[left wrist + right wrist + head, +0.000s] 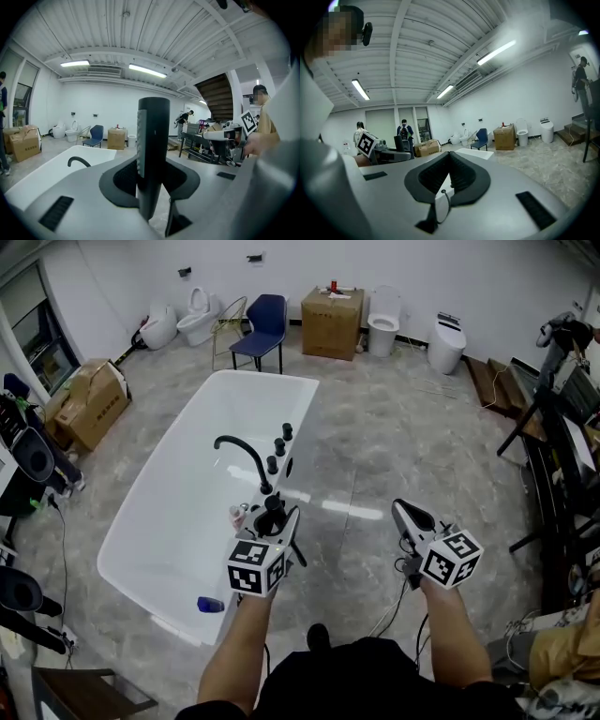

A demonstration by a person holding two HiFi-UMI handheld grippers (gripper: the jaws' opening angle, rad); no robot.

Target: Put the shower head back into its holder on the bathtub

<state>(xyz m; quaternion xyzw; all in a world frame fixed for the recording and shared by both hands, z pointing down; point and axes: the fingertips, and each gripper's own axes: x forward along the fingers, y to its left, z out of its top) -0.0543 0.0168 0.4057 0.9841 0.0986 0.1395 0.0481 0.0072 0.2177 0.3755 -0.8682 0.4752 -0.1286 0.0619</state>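
The white bathtub [267,381] lies centre-left in the head view, with a black curved faucet [246,457] and black knobs [279,448] on its right rim. My left gripper [277,521] hovers over that rim, just in front of the faucet. It is shut on the black shower head [270,517], which stands upright between its pads [153,154]. My right gripper [405,510] is off to the right above the floor, shut with nothing in it [449,161]. The holder itself is hidden beneath the left gripper.
A small blue object [210,604] lies in the tub's near end. At the back wall stand a blue chair [264,322], a cardboard box [332,322] and toilets [447,341]. More boxes [92,401] sit at left, a black rack [558,456] at right.
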